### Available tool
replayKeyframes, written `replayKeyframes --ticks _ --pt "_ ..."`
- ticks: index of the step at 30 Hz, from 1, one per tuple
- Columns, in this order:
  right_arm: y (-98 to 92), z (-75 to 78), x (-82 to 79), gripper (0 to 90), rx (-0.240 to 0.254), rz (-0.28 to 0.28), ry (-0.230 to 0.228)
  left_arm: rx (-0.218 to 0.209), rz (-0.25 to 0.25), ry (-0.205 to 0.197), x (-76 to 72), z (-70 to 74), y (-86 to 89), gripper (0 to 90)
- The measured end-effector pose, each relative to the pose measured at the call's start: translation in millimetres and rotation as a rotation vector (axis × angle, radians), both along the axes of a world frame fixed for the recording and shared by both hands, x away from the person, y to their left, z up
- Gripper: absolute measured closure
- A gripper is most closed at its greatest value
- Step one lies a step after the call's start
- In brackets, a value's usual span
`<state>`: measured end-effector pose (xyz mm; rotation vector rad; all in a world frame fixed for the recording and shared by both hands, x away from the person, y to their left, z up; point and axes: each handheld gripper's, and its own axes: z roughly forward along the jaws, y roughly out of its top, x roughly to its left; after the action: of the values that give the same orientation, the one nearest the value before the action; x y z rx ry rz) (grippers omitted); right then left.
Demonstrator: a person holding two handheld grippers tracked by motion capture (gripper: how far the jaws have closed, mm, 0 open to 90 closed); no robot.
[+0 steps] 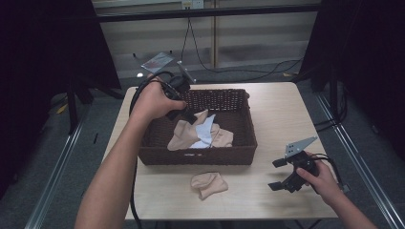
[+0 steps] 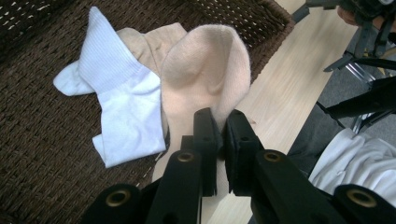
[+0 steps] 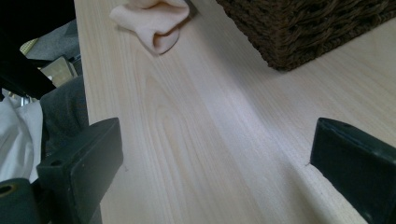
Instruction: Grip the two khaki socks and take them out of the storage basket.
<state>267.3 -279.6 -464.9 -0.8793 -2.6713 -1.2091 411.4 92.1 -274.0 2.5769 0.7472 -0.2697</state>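
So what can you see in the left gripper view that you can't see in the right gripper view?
The left gripper view has the left gripper shut on a peach sock, with a white sock lying inside the basket. The right gripper view has the right gripper wide open over bare table, plus another peach sock lying on the wood outside the basket. Both share the dark woven basket and the light wooden table.

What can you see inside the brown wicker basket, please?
Inside the basket lie beige socks and a white sock. The left gripper pinches one beige sock. Whatever lies beneath them is covered.
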Motion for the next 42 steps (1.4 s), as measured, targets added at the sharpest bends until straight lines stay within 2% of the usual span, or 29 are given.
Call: replayKeyframes --ticks 7,9,18,26,34,35,38,40,41,42 --pt "-0.1 0.0 -0.4 1.8 -0.001 0.001 -0.001 -0.006 -0.024 0.004 -6.4 1.3 -1.6 84.6" --pt "-0.1 -0.1 -0.5 1.8 0.000 0.002 -0.001 0.007 -0.036 0.007 -7.7 1.7 -2.4 84.6" --pt "0.0 0.1 -0.5 1.8 -0.009 0.001 -0.001 -0.005 -0.065 0.008 -18.3 0.1 -7.1 84.5" --pt "0.3 -0.2 -0.9 1.8 -0.012 0.000 0.005 -0.019 -0.106 0.019 -31.7 -8.3 -8.9 84.4" --pt "0.1 0.4 -1.7 1.8 -0.010 -0.001 0.002 -0.024 -0.141 0.004 -46.5 -20.2 -13.0 83.1" --pt "0.2 0.4 -1.9 1.8 -0.010 0.000 0.002 -0.027 -0.137 0.005 -48.5 -22.1 -13.5 80.9" --pt "0.0 0.2 -2.1 1.8 -0.006 0.002 0.001 -0.032 -0.134 -0.011 -52.6 -28.7 -14.9 59.1" --pt "0.1 0.1 -2.1 1.8 -0.006 0.002 0.000 -0.034 -0.125 -0.018 -54.3 -32.9 -15.4 48.8" --pt "0.0 0.3 -2.1 1.8 -0.008 0.002 0.000 -0.029 -0.130 -0.025 -54.8 -34.5 -15.1 39.4" --pt "0.0 0.5 -2.5 1.8 -0.012 0.000 0.004 -0.031 -0.126 -0.031 -56.4 -36.1 -15.3 36.8"
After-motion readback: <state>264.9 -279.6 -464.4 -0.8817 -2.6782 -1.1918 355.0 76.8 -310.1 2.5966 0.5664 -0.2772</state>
